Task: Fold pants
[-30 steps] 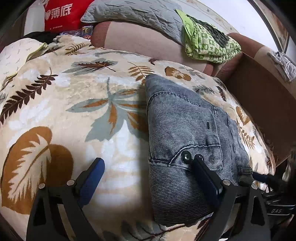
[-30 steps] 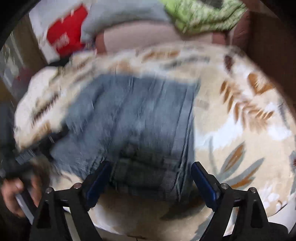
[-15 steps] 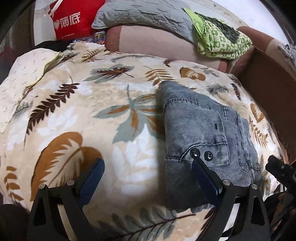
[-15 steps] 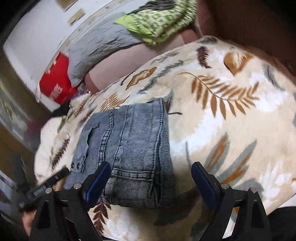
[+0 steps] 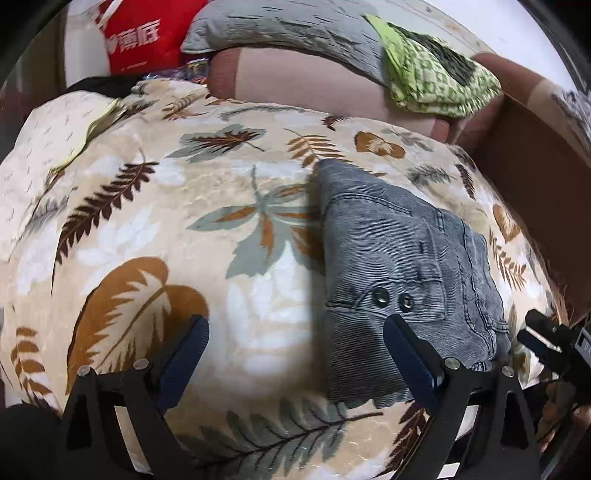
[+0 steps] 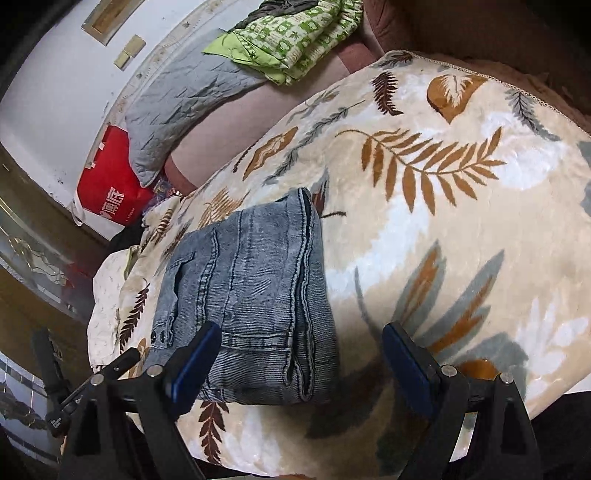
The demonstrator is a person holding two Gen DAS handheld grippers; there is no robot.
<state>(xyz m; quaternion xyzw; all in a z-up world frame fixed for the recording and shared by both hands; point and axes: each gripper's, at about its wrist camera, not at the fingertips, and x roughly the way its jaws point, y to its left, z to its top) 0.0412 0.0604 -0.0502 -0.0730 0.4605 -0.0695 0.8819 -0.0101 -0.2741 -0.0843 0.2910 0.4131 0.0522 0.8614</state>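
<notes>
A pair of grey denim pants (image 5: 406, 266) lies folded into a compact rectangle on a leaf-print blanket (image 5: 147, 221). My left gripper (image 5: 295, 354) hovers open over the blanket beside the pants' left edge, its right finger (image 5: 406, 354) in front of their near corner. In the right wrist view the folded pants (image 6: 251, 295) sit left of centre on the blanket (image 6: 443, 184). My right gripper (image 6: 299, 362) is open above their near right edge, holding nothing. Each gripper shows at the edge of the other's view: the right gripper (image 5: 546, 339) and the left gripper (image 6: 92, 384).
Behind the blanket are a red bag (image 5: 147, 33), a grey quilted pillow (image 5: 288, 33) and a green patterned cloth (image 5: 436, 81) on a brown cushion. A brown panel (image 5: 535, 166) borders the right side. The blanket's near edge drops off below the grippers.
The right gripper has rolled and swung to the right, so the pants now sit left in its view. The left gripper has lifted back a little. The pants lie unmoved.
</notes>
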